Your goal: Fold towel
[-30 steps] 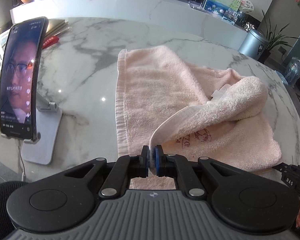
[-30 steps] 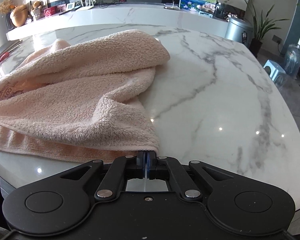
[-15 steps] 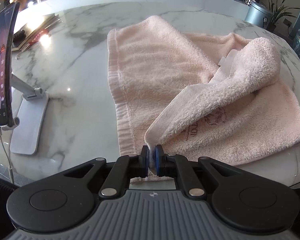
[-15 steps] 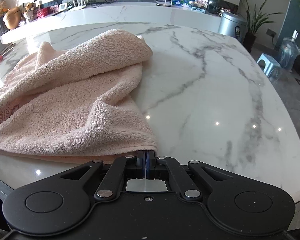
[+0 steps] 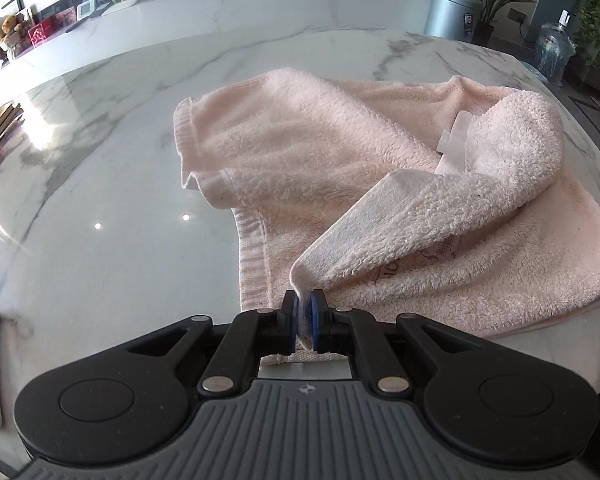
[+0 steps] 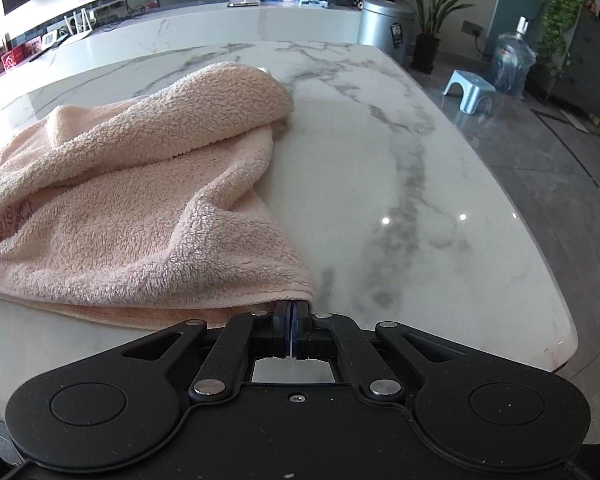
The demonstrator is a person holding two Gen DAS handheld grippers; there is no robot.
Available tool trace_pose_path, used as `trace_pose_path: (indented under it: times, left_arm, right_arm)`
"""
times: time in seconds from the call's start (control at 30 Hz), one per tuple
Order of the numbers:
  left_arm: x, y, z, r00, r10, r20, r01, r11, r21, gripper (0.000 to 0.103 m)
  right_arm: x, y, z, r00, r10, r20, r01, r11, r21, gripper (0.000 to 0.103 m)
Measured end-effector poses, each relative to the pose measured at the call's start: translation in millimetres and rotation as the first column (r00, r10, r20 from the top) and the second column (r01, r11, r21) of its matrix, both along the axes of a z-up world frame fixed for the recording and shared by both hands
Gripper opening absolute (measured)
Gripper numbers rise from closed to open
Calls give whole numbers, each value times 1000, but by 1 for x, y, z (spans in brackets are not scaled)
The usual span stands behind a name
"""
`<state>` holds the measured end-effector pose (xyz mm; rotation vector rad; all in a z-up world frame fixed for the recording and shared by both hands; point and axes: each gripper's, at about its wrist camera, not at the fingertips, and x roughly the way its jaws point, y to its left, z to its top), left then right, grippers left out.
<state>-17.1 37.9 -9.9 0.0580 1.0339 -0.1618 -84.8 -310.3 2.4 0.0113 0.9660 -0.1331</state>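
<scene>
While you hold both grippers low over the near edge, the scene reads like this:

Surface: your work top is a glossy white marble table (image 6: pixel 400 184) with grey veins, catching small ceiling-light glints; its rounded far-right corner shows in the right wrist view.

Room: behind the table runs a long white marble counter (image 5: pixel 260 4) crowded with small items. You have a grey metal bin (image 6: pixel 384 28) and potted plants (image 6: pixel 432 20) at the far right, a light blue step stool (image 6: pixel 470 92) on the dark floor, and a water jug (image 6: pixel 512 64) beside it.

Towel: your pink terry towel (image 5: pixel 300 152) lies rumpled on the near half of the table, partly doubled over itself, with a white care tag (image 5: pixel 454 136) showing near the rolled ridge and some embroidery peeking from under the lifted flap.

Left gripper (image 5: pixel 303 320): your jaws are clamped on a corner of the towel; the flap rises from that pinch toward the ridge at the right, lifted off the layer below.

Right gripper (image 6: pixel 291 330): your jaws are pressed together on the towel's near right corner, right at the hem; the cloth spreads away to the left from that pinch, and bare marble lies to the right.
</scene>
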Motion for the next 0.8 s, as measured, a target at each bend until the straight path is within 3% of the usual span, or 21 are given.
trace_pose_path:
  times: [0.23, 0.67, 0.8]
  left_arm:
    - [15, -4, -1, 1000, -20, -6, 20, 1000, 2, 6]
    - [-31, 15, 4, 1000, 10, -20, -9, 1000, 2, 9]
    - [-41, 21, 5, 999, 23, -27, -23, 1000, -7, 9]
  right_arm:
    - [21, -7, -1, 1000, -3, -6, 3, 1000, -9, 0]
    - [4, -7, 1, 997, 27, -66, -29, 999, -31, 0]
    - [3, -19, 3, 997, 12, -80, -10, 1000, 22, 0]
